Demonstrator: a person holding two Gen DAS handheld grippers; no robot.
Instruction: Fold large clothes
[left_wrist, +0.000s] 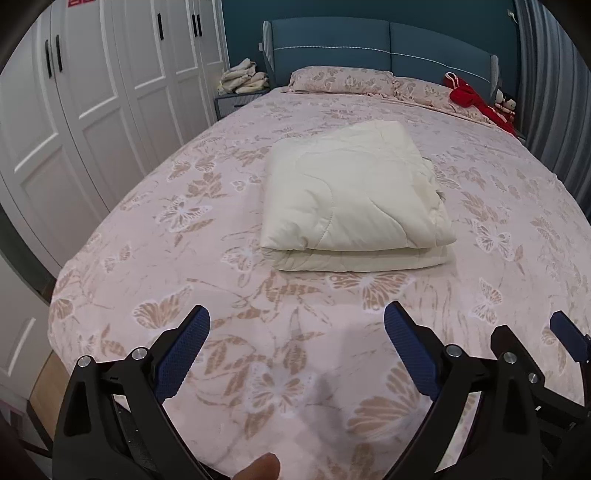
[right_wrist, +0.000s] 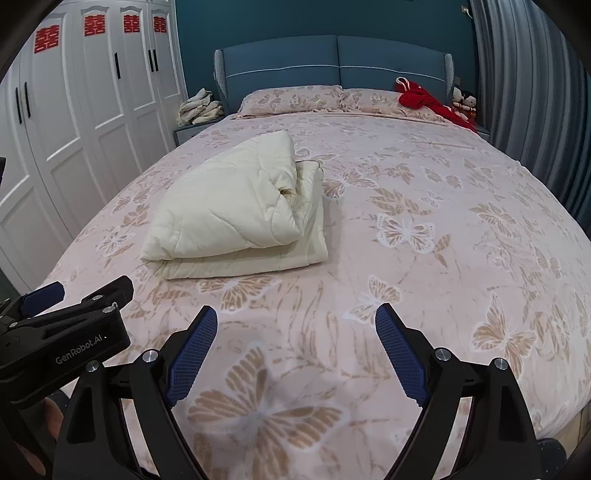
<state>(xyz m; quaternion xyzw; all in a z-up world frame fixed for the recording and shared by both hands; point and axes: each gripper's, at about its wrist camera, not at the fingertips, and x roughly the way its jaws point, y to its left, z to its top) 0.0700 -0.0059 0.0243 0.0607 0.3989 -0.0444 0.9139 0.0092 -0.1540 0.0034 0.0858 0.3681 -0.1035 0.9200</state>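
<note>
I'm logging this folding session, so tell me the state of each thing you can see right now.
Cream quilt: folded, lying on the bed.
Left gripper: open, holding nothing.
Right gripper: open, holding nothing.
Wardrobe doors: closed.
Red garment: unfolded, heaped by the pillows.

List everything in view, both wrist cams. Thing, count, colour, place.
quilt: 1, cream, folded, mid-bed
bed: 1, pink butterfly-print cover, fills the view
pillows: 2, same pink print, at the headboard
headboard: 1, blue, two panels, far end
red garment: 1, red, far right corner of bed
dolls: 2 or so, small, right of headboard; details unclear
cloth pile: 1, beige, on nightstand left of headboard
nightstand: 1, grey-blue, left of bed
wardrobe: 1, white, red paper cutouts on doors, left wall
curtain: 1, grey, right wall
left gripper: 1, black with blue pads, open, over near edge of bed
right gripper: 1, same, open, beside the left
</note>
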